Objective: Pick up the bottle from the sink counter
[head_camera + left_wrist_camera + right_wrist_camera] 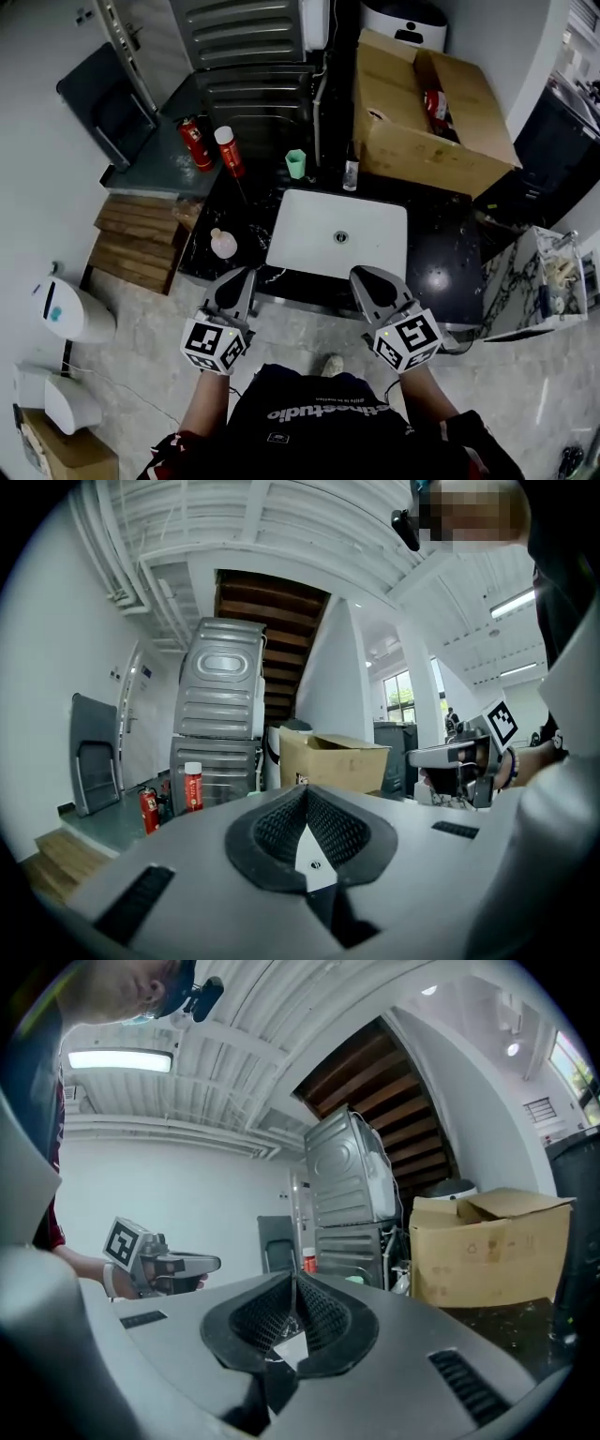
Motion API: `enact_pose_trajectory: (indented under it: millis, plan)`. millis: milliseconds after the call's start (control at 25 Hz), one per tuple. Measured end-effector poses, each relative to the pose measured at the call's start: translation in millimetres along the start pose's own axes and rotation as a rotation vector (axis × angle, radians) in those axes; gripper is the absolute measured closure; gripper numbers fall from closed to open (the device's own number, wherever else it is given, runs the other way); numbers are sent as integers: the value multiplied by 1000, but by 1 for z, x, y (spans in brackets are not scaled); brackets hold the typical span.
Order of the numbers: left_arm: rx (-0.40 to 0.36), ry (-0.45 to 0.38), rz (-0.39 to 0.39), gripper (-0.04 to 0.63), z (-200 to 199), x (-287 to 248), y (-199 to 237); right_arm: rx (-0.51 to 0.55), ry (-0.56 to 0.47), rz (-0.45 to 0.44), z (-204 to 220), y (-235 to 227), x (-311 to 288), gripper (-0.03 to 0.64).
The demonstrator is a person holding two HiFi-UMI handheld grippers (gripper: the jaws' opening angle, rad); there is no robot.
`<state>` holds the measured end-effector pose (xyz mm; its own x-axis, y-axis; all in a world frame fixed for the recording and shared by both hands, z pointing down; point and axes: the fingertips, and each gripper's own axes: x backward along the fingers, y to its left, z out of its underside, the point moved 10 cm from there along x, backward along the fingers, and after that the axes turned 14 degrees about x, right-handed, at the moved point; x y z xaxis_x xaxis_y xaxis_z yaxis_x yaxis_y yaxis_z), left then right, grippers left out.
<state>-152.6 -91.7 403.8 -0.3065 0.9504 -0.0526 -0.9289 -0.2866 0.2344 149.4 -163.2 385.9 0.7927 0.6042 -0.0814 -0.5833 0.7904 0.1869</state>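
Hovering at 6 o'clock of the black speckled stone sink counter [433, 246] and its white rectangular basin [309, 230]; grey left gripper [239, 278] and grey right gripper [367, 278] both sitting fully closed, holding nothing; needing the left jaws opening wide before closing low round the body; likely targeting the squat pale-pink plastic bottle [223, 244], at the basin's 9 o'clock, standing upright, long axis vertical, neck pointing up.

An open brown cardboard box [427, 122] sits between one and two o'clock, a small green plastic cup [296, 163] at twelve, stacked brown wooden planks [136, 242] at nine.
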Motion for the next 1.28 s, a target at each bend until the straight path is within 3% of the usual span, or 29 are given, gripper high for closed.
enact_pose_trajectory:
  millis: [320,560,640,800,960,1080,1280]
  plan:
    - [25,-8,-117,581,-3,-6,52,-11,-67,-153,-2,7,-93,572]
    - [63,15,-161,573,19,-20,125,-11,-36,-223,0,30,-165,571]
    - [88,32,-170,478,33,-30,152,-3,-19,-240,2,36,-184,569]
    - [150,92,-189,381,64,-53,203,-20,9,-245,7,44,-213,569]
    - [101,161,-212,331,86,-79,234,-25,44,-229,14,46,-230,569]
    - [64,213,-215,328,95,-92,241,-42,68,-196,21,42,-234,569]
    - [32,228,-220,337,110,-111,252,-57,95,-137,29,30,-233,570]
